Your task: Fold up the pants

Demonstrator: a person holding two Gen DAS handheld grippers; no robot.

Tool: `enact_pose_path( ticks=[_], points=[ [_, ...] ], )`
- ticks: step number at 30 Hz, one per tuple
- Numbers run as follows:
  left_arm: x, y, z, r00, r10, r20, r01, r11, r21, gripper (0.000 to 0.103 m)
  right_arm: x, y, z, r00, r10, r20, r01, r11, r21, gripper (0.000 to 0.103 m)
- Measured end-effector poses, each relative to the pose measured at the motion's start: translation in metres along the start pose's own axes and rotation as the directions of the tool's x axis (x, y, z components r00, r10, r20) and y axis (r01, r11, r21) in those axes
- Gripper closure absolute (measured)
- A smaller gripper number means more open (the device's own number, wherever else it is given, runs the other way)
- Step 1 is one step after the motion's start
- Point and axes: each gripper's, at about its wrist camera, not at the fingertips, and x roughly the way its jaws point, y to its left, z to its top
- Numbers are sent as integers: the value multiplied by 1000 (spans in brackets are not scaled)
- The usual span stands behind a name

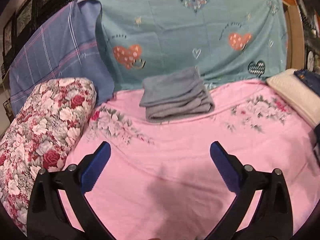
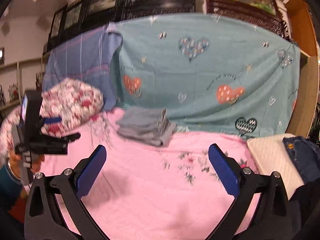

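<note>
- The right wrist view is looking smeared, so the flowers on the pink sheet are hard to make out.
- The dark blue jeans at 3 o'clock are running off the edge, so only a corner is showing. They are lying on a cream pillow.
- The left gripper is hanging wide open over the pink sheet. It is holding nothing and touching nothing.
- The right gripper is also spreading wide open over the sheet, with nothing between its blue pads.
- In the right wrist view, the left gripper is showing at 9 o'clock, partly blurred, with a hand gripping its handle.
- The gray pants are sitting folded in a neat stack on the pink sheet at 12 o'clock, well apart from both grippers.
- A rose-print bolster is lying at 9 o'clock, beside the sheet.
- A teal cloth with hearts is hanging behind the pants, with a blue striped cloth at 10 o'clock.
- Nothing is sitting between the grippers and the pants.
</note>
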Motion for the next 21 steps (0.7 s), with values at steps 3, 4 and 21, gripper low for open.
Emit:
enact_pose_path(
  ticks=[3, 4, 21],
  points=[
    [23, -6, -4, 999, 41, -2, -41, 999, 17, 2, 47, -5, -23, 998, 30, -64, -24, 996, 91, 1],
    [29, -6, -4, 998, 60, 2, -60, 998, 19, 2, 60, -9, -30, 996, 44, -77, -34, 990, 136, 1],
    [103, -12, -27, 997, 41, -68, -41, 999, -3, 2, 143, -25, -92, 976, 77, -205, 9, 921, 390, 1]
  ],
)
